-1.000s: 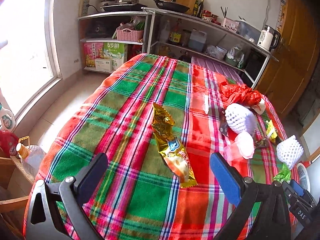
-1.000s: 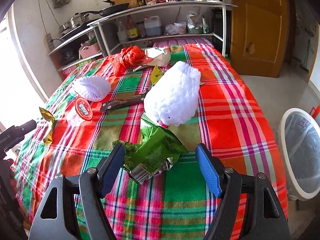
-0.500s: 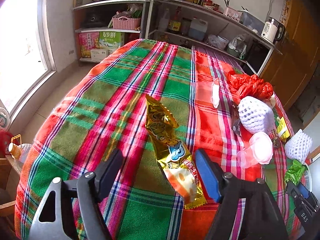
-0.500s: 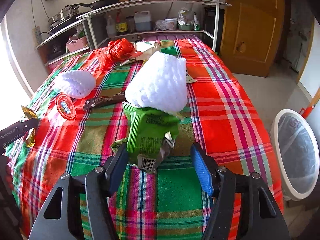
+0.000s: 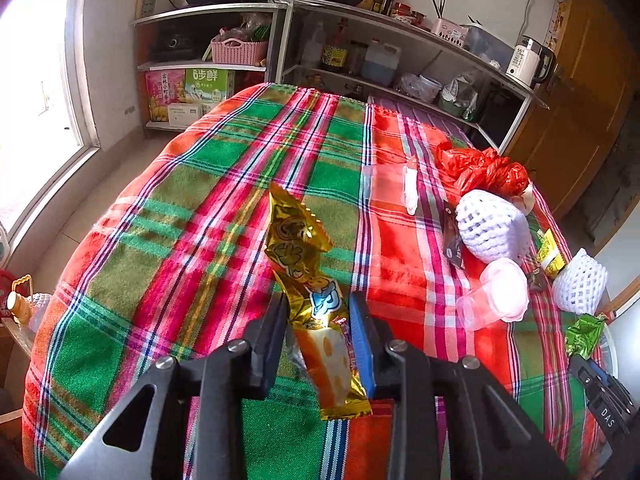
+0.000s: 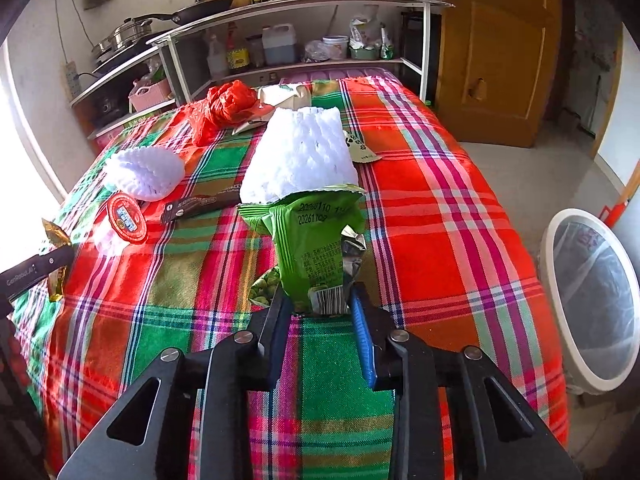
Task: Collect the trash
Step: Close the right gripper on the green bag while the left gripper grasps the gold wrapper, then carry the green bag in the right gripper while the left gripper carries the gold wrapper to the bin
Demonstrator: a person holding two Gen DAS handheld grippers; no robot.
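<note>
Litter lying across the table (image 6: 460, 216)

A foam net (image 6: 300, 156) is sitting behind the snack bag (image 6: 316, 248); the bin (image 6: 592, 300) is standing right of the table.

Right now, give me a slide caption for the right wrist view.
Right gripper closing on green snack wrapper on the plaid tablecloth, lined bin beside the table.

The counter (image 5: 224, 184) wore a checked cloth of red, green and pink. On it lay a red plastic bag (image 5: 482, 168), two white foam nets (image 5: 490, 228) (image 5: 580, 284), a dark wrapper (image 6: 200, 205), a clear cup with a red lid (image 6: 127, 218), and a small yellow packet (image 5: 550, 250). A clear little bag (image 5: 394, 182) lay flat near the middle.
</note>
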